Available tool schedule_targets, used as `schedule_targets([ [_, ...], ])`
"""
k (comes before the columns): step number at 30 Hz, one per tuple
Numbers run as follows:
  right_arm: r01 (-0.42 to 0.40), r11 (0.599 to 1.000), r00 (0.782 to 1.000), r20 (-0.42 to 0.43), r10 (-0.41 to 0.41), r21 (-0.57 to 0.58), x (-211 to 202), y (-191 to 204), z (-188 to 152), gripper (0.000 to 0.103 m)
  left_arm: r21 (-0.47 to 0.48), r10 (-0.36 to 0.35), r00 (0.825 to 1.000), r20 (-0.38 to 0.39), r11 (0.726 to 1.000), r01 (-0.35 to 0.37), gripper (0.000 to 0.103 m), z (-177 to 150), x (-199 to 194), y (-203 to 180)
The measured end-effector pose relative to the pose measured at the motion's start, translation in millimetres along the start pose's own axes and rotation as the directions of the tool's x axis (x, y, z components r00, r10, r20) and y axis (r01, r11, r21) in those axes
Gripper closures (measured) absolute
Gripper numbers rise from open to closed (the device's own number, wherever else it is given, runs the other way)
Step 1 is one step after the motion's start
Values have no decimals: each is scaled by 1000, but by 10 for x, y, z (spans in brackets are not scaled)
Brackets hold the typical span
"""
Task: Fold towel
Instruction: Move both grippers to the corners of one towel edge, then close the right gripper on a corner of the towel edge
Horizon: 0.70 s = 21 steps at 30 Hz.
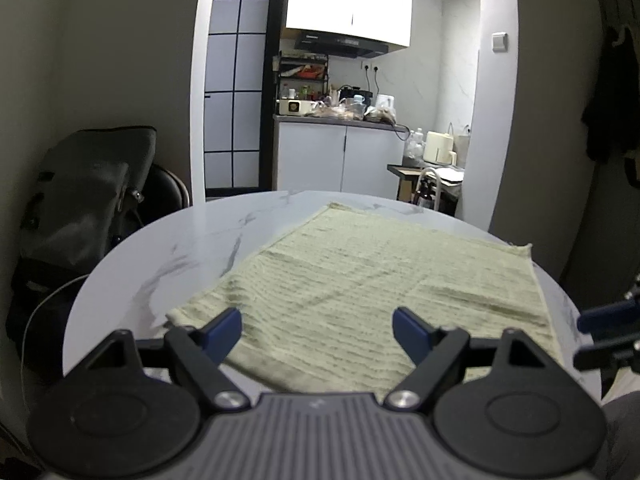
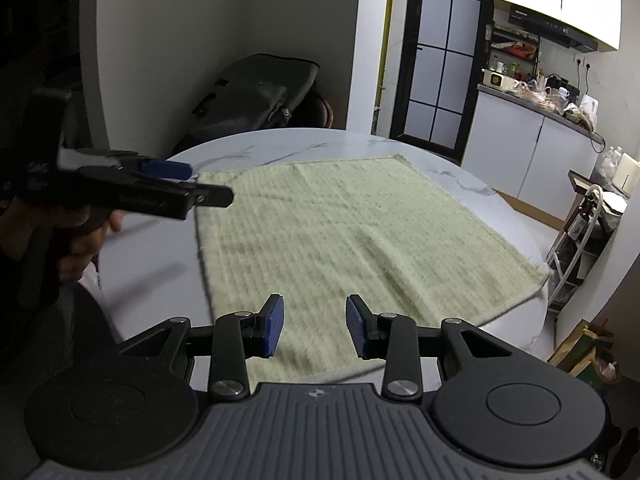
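A pale green towel point(image 1: 384, 288) lies spread flat on a round white marble surface point(image 1: 180, 248). Its near edge is hidden behind each hand-held gripper's body, and the right wrist view is slightly blurred. The left hand-held gripper point(image 1: 317, 334) hovers over the towel's near left corner, blue pads wide apart, grasping nothing. The right hand-held gripper point(image 2: 315, 326) hangs above the near edge, pads partly apart, empty. A hand point(image 2: 86, 236) on the left gripper's handle is only dimly visible.
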State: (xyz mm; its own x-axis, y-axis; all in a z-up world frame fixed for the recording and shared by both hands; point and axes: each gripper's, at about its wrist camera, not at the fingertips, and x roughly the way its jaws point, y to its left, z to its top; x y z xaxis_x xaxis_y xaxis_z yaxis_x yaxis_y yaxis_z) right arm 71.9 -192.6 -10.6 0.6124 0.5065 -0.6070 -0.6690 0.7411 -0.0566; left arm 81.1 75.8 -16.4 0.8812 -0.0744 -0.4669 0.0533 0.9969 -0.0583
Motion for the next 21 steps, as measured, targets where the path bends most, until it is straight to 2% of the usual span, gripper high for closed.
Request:
schedule_targets([
  [9, 2, 1000, 1000, -20, -3, -30, 6, 146, -190, 64, 14, 5, 1000, -18, 1000, -5, 20, -34, -19, 59],
  [11, 9, 999, 1000, -24, -10, -44, 13, 169, -205, 62, 19, 4, 1000, -25, 1000, -3, 21, -49, -33, 105],
  [14, 12, 998, 1000, -24, -14, -57, -21, 186, -236, 53, 22, 5, 1000, -30, 1000, -4, 23, -61, -51, 186],
  [17, 13, 997, 1000, -19, -14, -73, -66, 219, -270, 52, 63, -9, 999, -41, 998, 11, 26, -67, -72, 227],
  [21, -28, 994, 1000, -8, 28, -104, -119, 302, -316, 52, 91, 0, 999, -54, 996, 5, 28, -86, -56, 245],
])
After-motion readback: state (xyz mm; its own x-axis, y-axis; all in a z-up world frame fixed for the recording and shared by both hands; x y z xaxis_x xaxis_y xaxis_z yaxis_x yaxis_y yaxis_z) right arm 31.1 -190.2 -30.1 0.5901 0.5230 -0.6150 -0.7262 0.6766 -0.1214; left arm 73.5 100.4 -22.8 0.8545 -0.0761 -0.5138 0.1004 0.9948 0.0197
